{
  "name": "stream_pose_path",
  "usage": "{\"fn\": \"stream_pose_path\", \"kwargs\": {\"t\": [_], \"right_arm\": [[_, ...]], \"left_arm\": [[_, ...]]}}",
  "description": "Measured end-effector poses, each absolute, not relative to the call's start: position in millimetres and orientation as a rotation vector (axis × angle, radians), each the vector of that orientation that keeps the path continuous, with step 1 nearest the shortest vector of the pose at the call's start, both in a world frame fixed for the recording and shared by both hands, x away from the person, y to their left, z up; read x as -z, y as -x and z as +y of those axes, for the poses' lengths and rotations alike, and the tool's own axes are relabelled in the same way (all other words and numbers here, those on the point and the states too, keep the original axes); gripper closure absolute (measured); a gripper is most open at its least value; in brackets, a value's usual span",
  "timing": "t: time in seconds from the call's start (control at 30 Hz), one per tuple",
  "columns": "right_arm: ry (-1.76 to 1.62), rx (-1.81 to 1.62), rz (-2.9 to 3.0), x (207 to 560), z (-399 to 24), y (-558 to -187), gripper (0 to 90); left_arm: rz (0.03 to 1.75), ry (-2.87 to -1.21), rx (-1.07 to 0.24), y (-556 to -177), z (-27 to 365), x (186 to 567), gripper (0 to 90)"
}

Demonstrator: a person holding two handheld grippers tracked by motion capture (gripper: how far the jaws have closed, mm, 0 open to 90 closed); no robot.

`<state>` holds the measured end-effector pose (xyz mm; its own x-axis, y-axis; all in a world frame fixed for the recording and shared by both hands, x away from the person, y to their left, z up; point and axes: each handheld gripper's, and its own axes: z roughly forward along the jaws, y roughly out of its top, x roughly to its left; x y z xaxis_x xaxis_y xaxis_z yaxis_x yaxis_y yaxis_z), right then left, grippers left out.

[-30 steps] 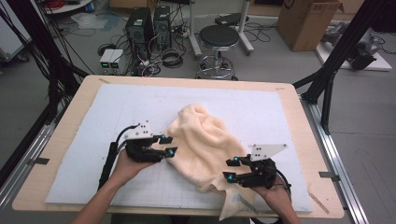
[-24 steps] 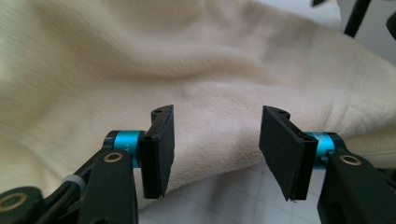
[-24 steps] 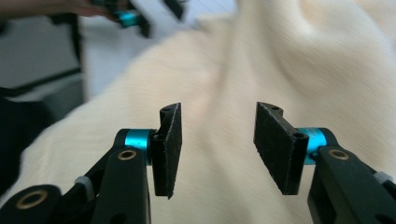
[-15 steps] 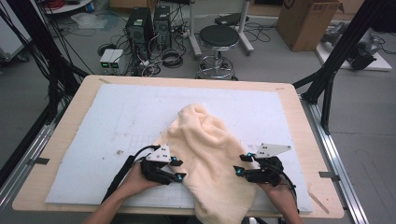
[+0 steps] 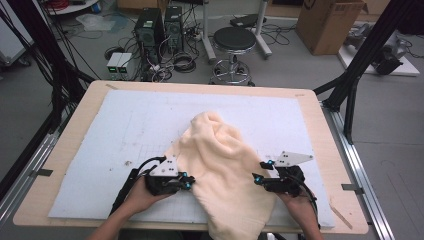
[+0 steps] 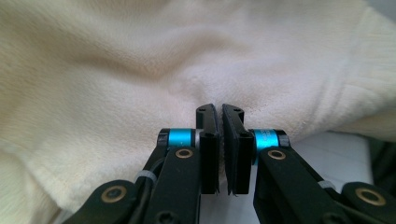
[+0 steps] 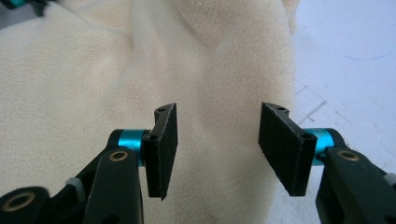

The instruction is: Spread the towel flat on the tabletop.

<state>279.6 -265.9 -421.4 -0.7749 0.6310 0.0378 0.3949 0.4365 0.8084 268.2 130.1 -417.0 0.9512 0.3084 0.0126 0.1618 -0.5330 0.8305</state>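
The cream blanket (image 5: 225,165) lies bunched at the counter's (image 5: 100,100) six o'clock edge, its lower end hanging over. Compared with a second ago, the left tongs (image 5: 188,182) have slid toward five o'clock and just snapped closed at the blanket's edge, seemingly pinching it. The right tongs (image 5: 256,178) stand open over the cloth.

cream cloth (image 5: 225,170) running off the high view's bottom edge, possibly hanging over the table (image 5: 320,125) rim
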Motion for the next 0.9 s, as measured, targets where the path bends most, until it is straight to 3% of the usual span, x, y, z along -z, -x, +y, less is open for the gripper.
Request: {"fn": "stream_pose_path", "kwargs": {"t": [0.3,0.53,0.7,0.9], "right_arm": [[-0.833,-1.315,2.436,418.2,-254.7,-284.4,45.7],[-0.760,-1.311,2.510,421.0,-232.3,-293.3,45.9],[-0.758,-1.320,2.509,419.9,-226.8,-297.2,46.0],[-0.773,-1.332,2.478,418.1,-230.9,-299.4,46.5]], "left_arm": [[0.370,-2.108,-0.222,-216.3,173.2,410.7,85.2],[0.359,-2.096,-0.133,-184.6,185.9,415.4,84.4],[0.354,-2.039,-0.103,-195.7,186.8,401.8,63.0],[0.411,-1.973,-0.180,-248.3,174.1,384.1,53.2]]}}
